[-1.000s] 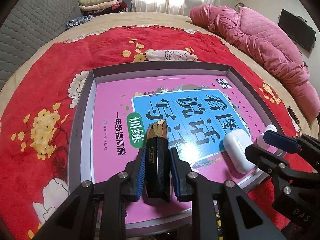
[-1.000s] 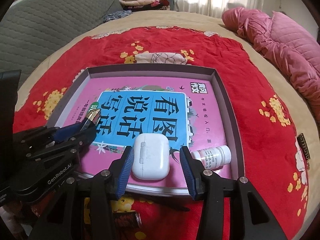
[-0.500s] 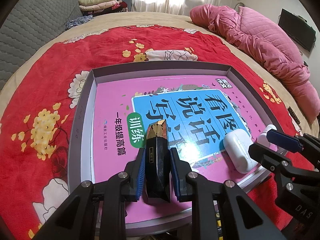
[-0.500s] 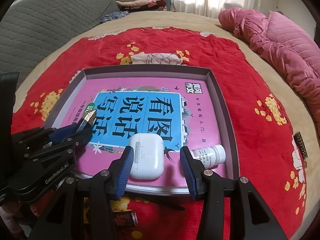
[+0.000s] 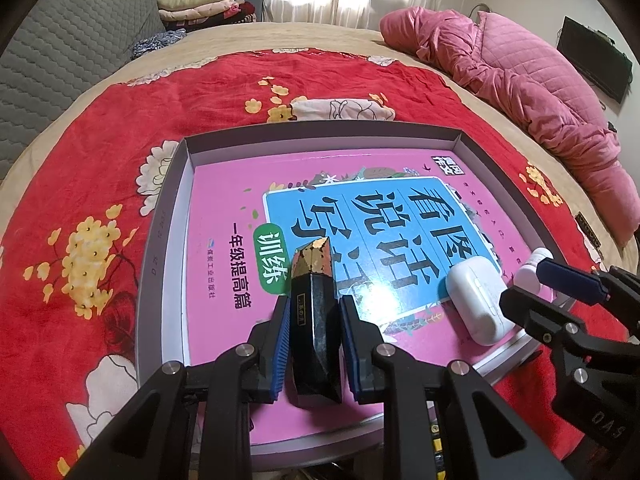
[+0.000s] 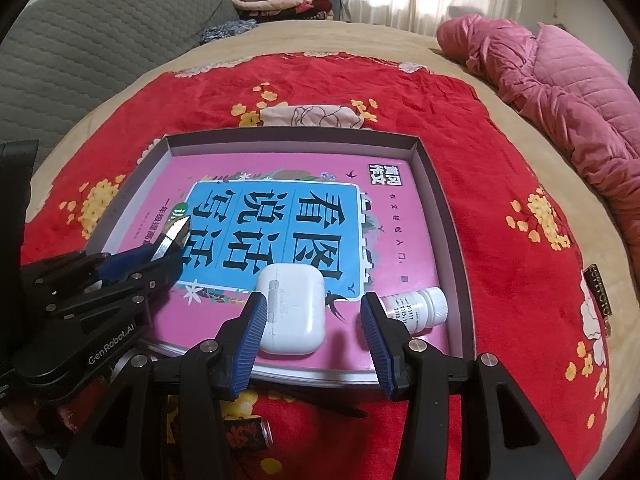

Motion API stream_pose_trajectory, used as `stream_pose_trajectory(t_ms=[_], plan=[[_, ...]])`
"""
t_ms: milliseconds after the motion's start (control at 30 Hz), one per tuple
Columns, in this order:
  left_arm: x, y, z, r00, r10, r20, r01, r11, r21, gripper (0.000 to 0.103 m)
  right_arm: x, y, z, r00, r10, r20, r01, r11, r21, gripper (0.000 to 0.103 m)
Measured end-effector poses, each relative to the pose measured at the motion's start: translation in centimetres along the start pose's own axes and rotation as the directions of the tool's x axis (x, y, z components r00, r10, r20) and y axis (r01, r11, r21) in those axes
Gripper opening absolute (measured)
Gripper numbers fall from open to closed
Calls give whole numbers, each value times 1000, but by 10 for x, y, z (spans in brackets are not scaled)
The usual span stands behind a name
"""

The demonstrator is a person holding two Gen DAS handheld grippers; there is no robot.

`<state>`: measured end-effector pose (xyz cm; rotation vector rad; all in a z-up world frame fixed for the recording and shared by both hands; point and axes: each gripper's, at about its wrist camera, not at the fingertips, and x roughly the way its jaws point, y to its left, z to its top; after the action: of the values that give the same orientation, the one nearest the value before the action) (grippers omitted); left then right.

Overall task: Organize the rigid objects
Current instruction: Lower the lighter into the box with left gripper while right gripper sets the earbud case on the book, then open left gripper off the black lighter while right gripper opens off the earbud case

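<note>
Little has shifted over the last second: both hands stay put, the right claw (image 6: 312,340) stands much as it did, and the earbud case (image 6: 291,312) has not left the book cover. That suggests the case is already set down and released, so the right hand looks free to back away. Nearest in the left wrist view, the left claw (image 5: 313,344) is narrow and clamped on a dark faceted bottle with a gold tip (image 5: 314,312), which stands up between the blue pads with its base seemingly on the pink book (image 5: 224,208). In the right wrist view the right claw is wide, the white case lying between its pads with a clear gap on its right side, while the left pad sits close against it. Just beside the case, to its right, a small white pill bottle (image 6: 416,308) lies on its side. All of these rest inside the shallow grey tray (image 5: 168,216), which sits on the red flowered blanket (image 5: 100,160) spread over the bed, with a pink quilt (image 5: 520,80) heaped farther back.
</note>
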<state>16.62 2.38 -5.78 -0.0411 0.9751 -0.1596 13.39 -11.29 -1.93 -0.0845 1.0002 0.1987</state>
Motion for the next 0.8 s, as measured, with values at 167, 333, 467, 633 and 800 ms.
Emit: stream_pose_trajectory(t_ms=[167, 333, 467, 633, 800], plan=[[-1, -2, 0, 1000, 2, -6, -2, 1000, 6, 24, -4, -2, 2, 1000, -3, 9, 3, 1000, 3, 59], [-2, -4, 1, 1000, 1, -9, -1, 1000, 13, 24, -5, 0, 3, 1000, -9, 14, 9, 1000, -4, 60], [-4, -6, 1, 1000, -2, -5, 2, 1000, 19, 24, -7, 1, 3, 1000, -11, 15, 12, 1000, -13, 60], [-5, -6, 2, 1000, -6, -5, 6, 1000, 21, 24, -8, 1, 4, 1000, -20, 16, 20, 1000, -16, 61], [-6, -7, 3, 1000, -22, -4, 22, 1000, 20, 24, -10, 1, 5, 999, -29, 17, 29, 999, -19, 61]])
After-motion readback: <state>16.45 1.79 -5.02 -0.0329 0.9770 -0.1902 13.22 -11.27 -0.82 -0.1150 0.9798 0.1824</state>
